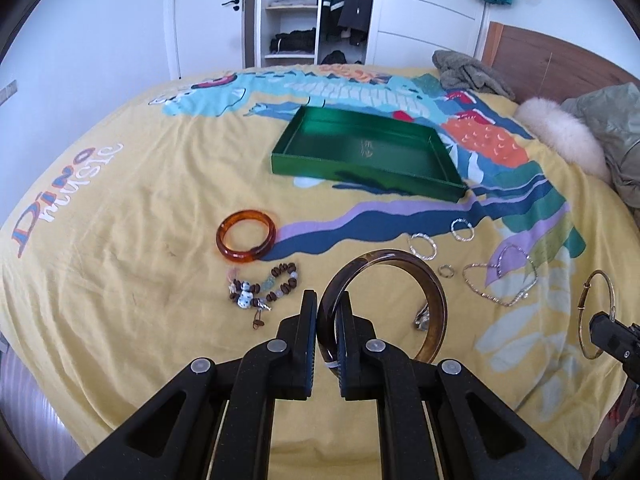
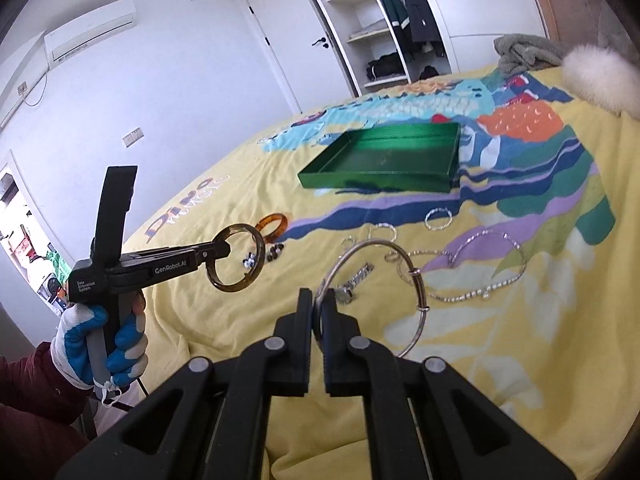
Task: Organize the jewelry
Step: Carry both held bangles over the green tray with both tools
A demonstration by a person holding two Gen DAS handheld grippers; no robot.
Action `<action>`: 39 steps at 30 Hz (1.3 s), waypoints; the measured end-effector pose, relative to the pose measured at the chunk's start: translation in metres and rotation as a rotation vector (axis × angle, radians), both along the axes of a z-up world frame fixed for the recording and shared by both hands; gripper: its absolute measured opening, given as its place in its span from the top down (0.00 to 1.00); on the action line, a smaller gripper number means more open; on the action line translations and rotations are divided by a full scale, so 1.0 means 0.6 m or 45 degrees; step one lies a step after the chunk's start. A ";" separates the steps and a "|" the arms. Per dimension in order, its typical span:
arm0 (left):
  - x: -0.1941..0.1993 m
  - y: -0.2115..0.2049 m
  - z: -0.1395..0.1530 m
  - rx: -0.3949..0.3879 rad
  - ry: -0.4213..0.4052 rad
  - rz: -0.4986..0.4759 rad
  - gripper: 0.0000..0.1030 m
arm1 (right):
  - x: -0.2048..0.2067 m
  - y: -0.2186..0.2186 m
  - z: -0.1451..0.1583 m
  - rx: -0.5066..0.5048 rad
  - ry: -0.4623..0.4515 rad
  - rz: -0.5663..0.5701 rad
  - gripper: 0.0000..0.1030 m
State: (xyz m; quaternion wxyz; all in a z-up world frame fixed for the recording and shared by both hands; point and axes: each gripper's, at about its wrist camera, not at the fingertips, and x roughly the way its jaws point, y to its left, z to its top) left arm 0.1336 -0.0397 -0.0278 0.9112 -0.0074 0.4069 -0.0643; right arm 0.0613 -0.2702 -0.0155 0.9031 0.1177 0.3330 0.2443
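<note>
My left gripper [image 1: 326,312] is shut on a dark brown bangle [image 1: 434,296] and holds it above the yellow bedspread; the bangle also shows in the right wrist view [image 2: 260,256]. My right gripper [image 2: 318,306] is shut on a thin silver wire bangle [image 2: 412,276], which also shows in the left wrist view [image 1: 584,308]. An empty green tray [image 1: 344,162] lies further back on the bed [image 2: 376,180]. On the bed lie an orange bangle [image 1: 246,240], a beaded bracelet [image 1: 264,286], silver hoops [image 1: 422,246], a small ring [image 1: 445,271] and a chain necklace [image 1: 500,280].
A watch [image 2: 352,284] lies under the silver bangle. A grey cloth [image 1: 468,70], a fur-trimmed jacket [image 1: 568,136] and a wooden headboard [image 1: 552,60] are at the far right. An open wardrobe [image 1: 296,8] stands behind the bed.
</note>
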 end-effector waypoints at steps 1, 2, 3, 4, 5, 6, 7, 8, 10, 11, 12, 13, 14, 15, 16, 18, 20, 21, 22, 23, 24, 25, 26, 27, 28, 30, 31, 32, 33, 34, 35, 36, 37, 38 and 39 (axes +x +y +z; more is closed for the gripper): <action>-0.003 0.005 0.016 -0.011 -0.020 -0.005 0.92 | -0.002 0.000 0.015 -0.004 -0.021 -0.009 0.96; -0.004 0.008 0.032 -0.022 -0.035 -0.009 0.92 | -0.004 0.001 0.033 -0.013 -0.044 -0.019 0.96; -0.005 0.014 0.050 -0.033 -0.052 -0.013 0.92 | -0.004 0.002 0.049 -0.025 -0.060 -0.030 0.96; -0.006 0.016 0.068 -0.039 -0.073 -0.017 0.92 | -0.004 0.005 0.065 -0.037 -0.077 -0.044 0.96; -0.008 0.020 0.086 -0.042 -0.097 -0.020 0.92 | -0.004 0.006 0.083 -0.041 -0.095 -0.058 0.96; -0.008 0.022 0.104 -0.043 -0.121 -0.023 0.92 | -0.004 0.005 0.101 -0.042 -0.114 -0.070 0.96; -0.008 0.026 0.123 -0.046 -0.146 -0.027 0.92 | -0.003 0.006 0.119 -0.045 -0.136 -0.081 0.96; -0.008 0.030 0.144 -0.051 -0.171 -0.031 0.92 | 0.000 0.008 0.140 -0.051 -0.162 -0.094 0.96; -0.004 0.038 0.184 -0.055 -0.222 -0.035 0.92 | 0.004 0.011 0.182 -0.055 -0.207 -0.106 0.96; -0.001 0.041 0.203 -0.055 -0.248 -0.035 0.92 | 0.006 0.012 0.201 -0.061 -0.227 -0.112 0.96; 0.004 0.043 0.220 -0.057 -0.269 -0.036 0.92 | 0.009 0.016 0.222 -0.073 -0.252 -0.118 0.96; 0.010 0.045 0.239 -0.059 -0.288 -0.039 0.92 | 0.012 0.021 0.239 -0.093 -0.273 -0.122 0.96; 0.018 0.045 0.253 -0.057 -0.302 -0.042 0.92 | 0.017 0.028 0.256 -0.121 -0.292 -0.124 0.96; 0.027 0.045 0.265 -0.053 -0.314 -0.043 0.92 | 0.024 0.034 0.271 -0.146 -0.304 -0.126 0.96; 0.037 0.044 0.277 -0.046 -0.327 -0.039 0.92 | 0.033 0.040 0.282 -0.158 -0.310 -0.125 0.96; 0.057 0.042 0.297 -0.037 -0.349 -0.031 0.92 | 0.054 0.047 0.301 -0.145 -0.316 -0.118 0.96; 0.077 0.038 0.312 -0.048 -0.356 -0.037 0.92 | 0.073 0.054 0.317 -0.117 -0.327 -0.117 0.96; 0.085 0.036 0.318 -0.045 -0.365 -0.037 0.92 | 0.084 0.057 0.328 -0.109 -0.338 -0.120 0.96; 0.096 0.033 0.326 -0.032 -0.378 -0.036 0.92 | 0.094 0.060 0.339 -0.104 -0.350 -0.127 0.96; 0.105 0.031 0.333 -0.021 -0.391 -0.034 0.92 | 0.103 0.061 0.350 -0.096 -0.359 -0.128 0.96; 0.113 0.030 0.340 -0.016 -0.401 -0.031 0.92 | 0.115 0.063 0.361 -0.091 -0.367 -0.128 0.96; 0.125 0.029 0.346 -0.011 -0.406 -0.026 0.92 | 0.128 0.065 0.374 -0.096 -0.380 -0.129 0.96; 0.139 0.027 0.354 -0.007 -0.411 -0.021 0.92 | 0.138 0.068 0.388 -0.100 -0.392 -0.133 0.96; 0.152 0.027 0.361 -0.001 -0.415 -0.014 0.92 | 0.152 0.069 0.400 -0.096 -0.402 -0.132 0.96; 0.167 0.024 0.368 0.009 -0.421 -0.011 0.92 | 0.167 0.070 0.414 -0.092 -0.415 -0.132 0.96; 0.198 0.017 0.375 0.040 -0.434 -0.015 0.92 | 0.194 0.073 0.434 -0.100 -0.442 -0.140 0.96; 0.216 0.013 0.374 0.055 -0.439 -0.009 0.92 | 0.210 0.075 0.439 -0.110 -0.450 -0.142 0.96; 0.236 0.010 0.370 0.066 -0.434 -0.007 0.92 | 0.227 0.077 0.440 -0.122 -0.449 -0.148 0.96; 0.254 0.007 0.362 0.071 -0.423 -0.005 0.92 | 0.247 0.078 0.433 -0.131 -0.435 -0.151 0.96; 0.277 0.004 0.349 0.071 -0.404 -0.002 0.92 | 0.269 0.080 0.422 -0.140 -0.413 -0.151 0.96; 0.298 0.002 0.334 0.071 -0.383 -0.001 0.92 | 0.294 0.082 0.404 -0.154 -0.384 -0.153 0.96; 0.319 0.001 0.317 0.070 -0.360 0.000 0.92 | 0.321 0.081 0.381 -0.164 -0.349 -0.156 0.96; 0.343 -0.002 0.296 0.069 -0.332 0.002 0.92 | 0.350 0.081 0.356 -0.171 -0.307 -0.159 0.96; 0.367 -0.005 0.274 0.070 -0.304 0.004 0.92 | 0.378 0.080 0.330 -0.178 -0.267 -0.166 0.96; 0.393 -0.007 0.251 0.071 -0.271 0.008 0.92 | 0.405 0.076 0.304 -0.182 -0.230 -0.174 0.96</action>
